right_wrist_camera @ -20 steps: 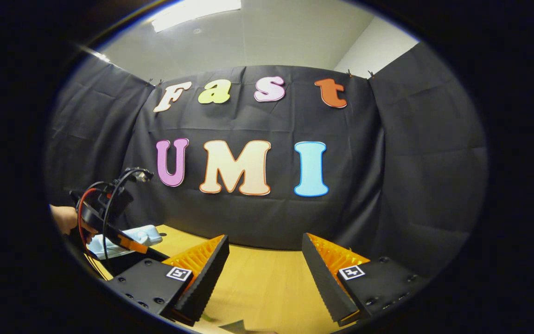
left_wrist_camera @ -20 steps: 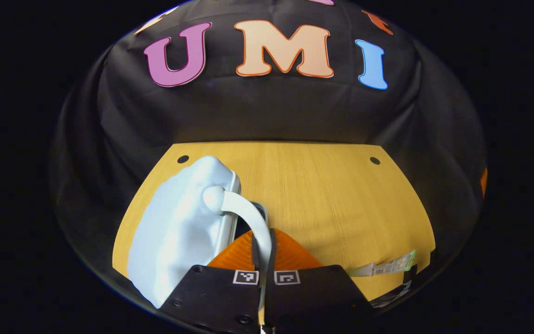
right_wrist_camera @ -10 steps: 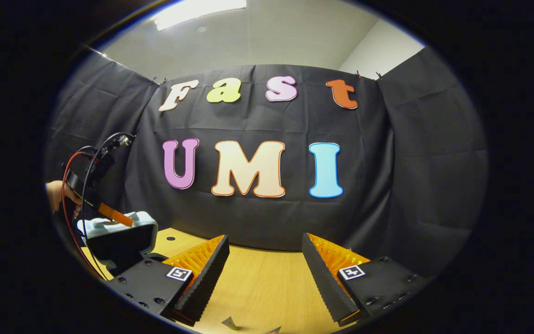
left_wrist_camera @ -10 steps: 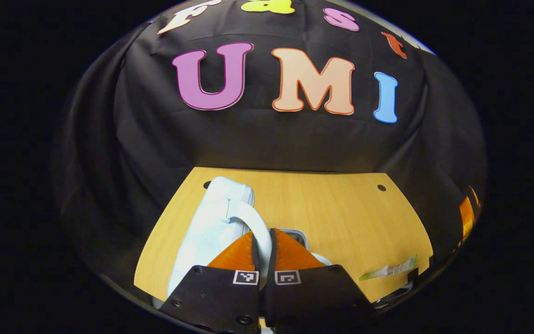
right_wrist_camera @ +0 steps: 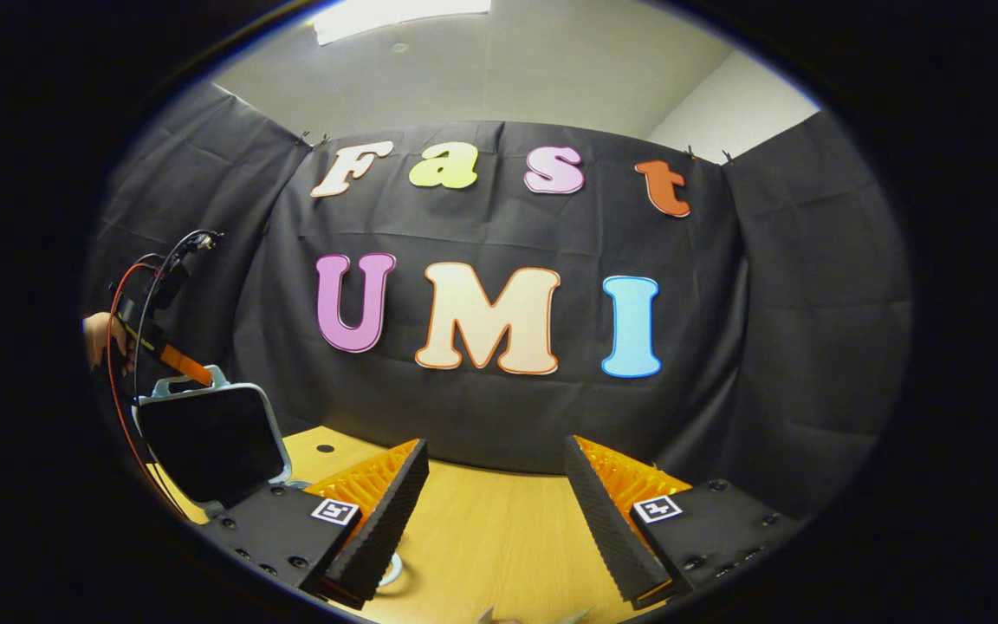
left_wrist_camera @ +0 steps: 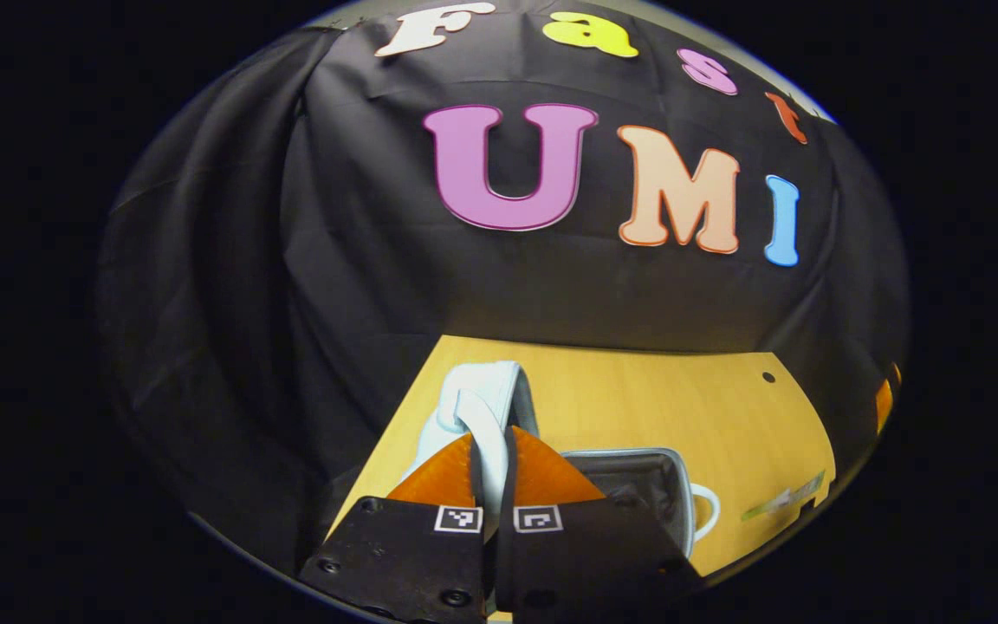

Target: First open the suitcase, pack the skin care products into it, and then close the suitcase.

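While the left gripper (left_wrist_camera: 492, 455) sits at the bottom centre of the left gripper view, its two fingers are pressed together on the pale handle (left_wrist_camera: 482, 425) of the suitcase lid (left_wrist_camera: 486, 394), which rises just above the fingertips in the lower middle of the frame. To the right of the fingers, low in the frame, lies the open suitcase base (left_wrist_camera: 638, 485), its dark lining ringed by a light rim, with a second pale handle loop at its right edge. Both rest on the yellow wooden table (left_wrist_camera: 681, 407), which spans the lower right. Near the table's right edge, a thin, flat packet (left_wrist_camera: 785, 501) lies well apart from the suitcase; its kind cannot be told.

From the right gripper view, the suitcase lid (right_wrist_camera: 209, 438) stands nearly upright at the lower left of the frame, its dark inner face turned toward the camera. At its top edge the left gripper (right_wrist_camera: 183, 371) clamps the handle, and a hand (right_wrist_camera: 100, 338) holds that tool at the far left, with red and black cables looping above it. Along the bottom of this frame, the right gripper (right_wrist_camera: 495, 511) has its fingers spread wide apart with nothing between them, above the table (right_wrist_camera: 499, 529).
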### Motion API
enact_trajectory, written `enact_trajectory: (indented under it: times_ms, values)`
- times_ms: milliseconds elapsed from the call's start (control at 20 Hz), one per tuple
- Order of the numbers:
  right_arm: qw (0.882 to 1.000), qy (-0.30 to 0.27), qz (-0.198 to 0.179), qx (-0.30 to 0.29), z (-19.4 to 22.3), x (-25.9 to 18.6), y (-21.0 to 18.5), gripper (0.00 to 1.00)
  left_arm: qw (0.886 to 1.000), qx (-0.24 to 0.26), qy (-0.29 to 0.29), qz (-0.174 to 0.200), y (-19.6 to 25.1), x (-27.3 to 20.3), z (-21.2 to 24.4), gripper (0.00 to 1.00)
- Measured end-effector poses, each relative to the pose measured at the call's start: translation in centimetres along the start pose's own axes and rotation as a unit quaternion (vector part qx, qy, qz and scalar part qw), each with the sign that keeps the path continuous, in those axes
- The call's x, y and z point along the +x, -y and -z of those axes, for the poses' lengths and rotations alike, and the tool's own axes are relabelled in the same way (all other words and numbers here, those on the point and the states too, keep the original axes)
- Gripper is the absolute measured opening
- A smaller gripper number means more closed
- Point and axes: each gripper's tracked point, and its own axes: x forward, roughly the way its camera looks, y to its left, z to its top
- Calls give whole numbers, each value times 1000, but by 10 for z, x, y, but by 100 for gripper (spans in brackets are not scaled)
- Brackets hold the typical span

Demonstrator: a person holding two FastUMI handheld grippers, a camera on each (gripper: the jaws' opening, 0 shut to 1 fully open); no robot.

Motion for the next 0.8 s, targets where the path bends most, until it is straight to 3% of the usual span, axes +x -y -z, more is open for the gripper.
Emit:
enact_trajectory:
  times_ms: [400, 700, 800]
  values:
    - [1000, -25, -9, -15, 14, 13, -51, 99, 998, -51, -31, -13, -91, 37, 30, 0]
    - [998, -44, -12, -32, 28, 21, -70, 99, 994, -72, -71, -44, -157, 65, 79, 0]
    - [998, -52, -15, -37, 34, 21, -77, 99, 989, -105, -93, -44, -165, 75, 99, 0]
